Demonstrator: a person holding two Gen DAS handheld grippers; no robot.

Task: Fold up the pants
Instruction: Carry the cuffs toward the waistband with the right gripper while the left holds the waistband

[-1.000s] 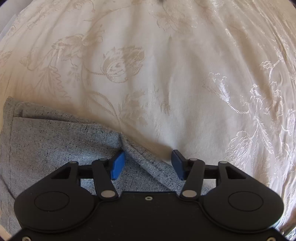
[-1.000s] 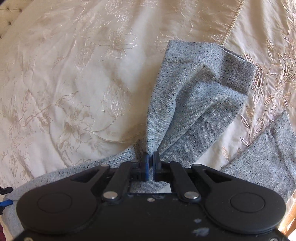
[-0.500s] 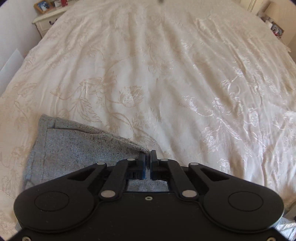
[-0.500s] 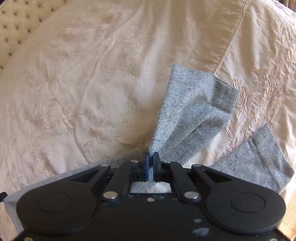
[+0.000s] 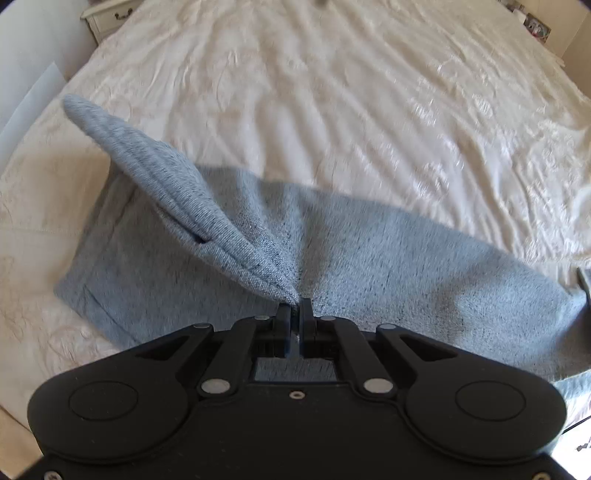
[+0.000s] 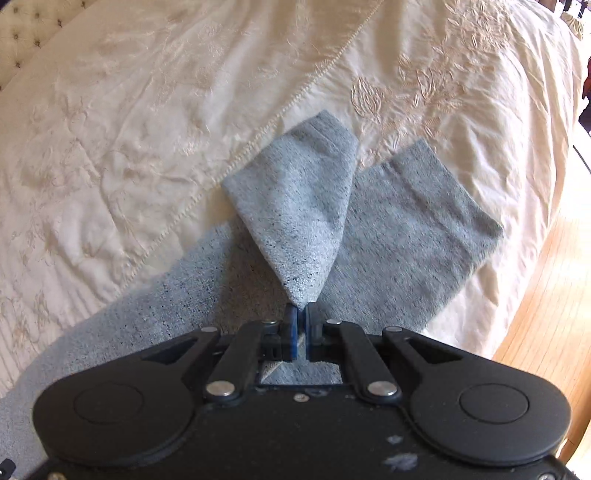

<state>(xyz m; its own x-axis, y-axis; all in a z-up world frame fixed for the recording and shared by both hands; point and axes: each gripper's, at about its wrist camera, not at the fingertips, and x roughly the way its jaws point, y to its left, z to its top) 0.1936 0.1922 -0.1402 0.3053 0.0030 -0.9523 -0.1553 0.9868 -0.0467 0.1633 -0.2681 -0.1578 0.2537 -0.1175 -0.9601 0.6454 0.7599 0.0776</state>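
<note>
Pinching a raised fold of the grey pants (image 5: 388,266), the left gripper (image 5: 295,310) is clamped tight, its jaws closed on the cloth with only a thin sliver of fabric showing between them. From the pinch point a stitched band of the garment, apparently the waistband (image 5: 166,177), rises in a taut ridge toward 10 o'clock in the left wrist view, clear of the layer beneath. The rest of the pants lies flat under it, spreading from 8 o'clock across to 4 o'clock, on a cream bedspread (image 5: 369,110) with a woven floral pattern. A pale bedside cabinet (image 5: 107,18) shows at 11 o'clock at the frame's edge. This view is slightly blurred.

The right gripper (image 6: 301,314) is likewise clenched on the pants (image 6: 166,302), its blue pads (image 6: 292,332) pressed together on a corner of one trouser leg. That lifted leg end (image 6: 295,199) fans upward toward 12 o'clock as a triangular flap, its hem at the top. The second leg (image 6: 413,229) lies flat on the bedspread (image 6: 147,129), just beside and partly beneath the flap, running toward 2 o'clock with its hem near the mattress edge. More of the garment stretches away toward 8 o'clock. A corded seam crosses the bedspread diagonally from 12 o'clock down toward 8 o'clock. Wooden floor (image 6: 546,314) is visible at 3 to 4 o'clock, and a tufted headboard (image 6: 26,33) at 10 o'clock.
</note>
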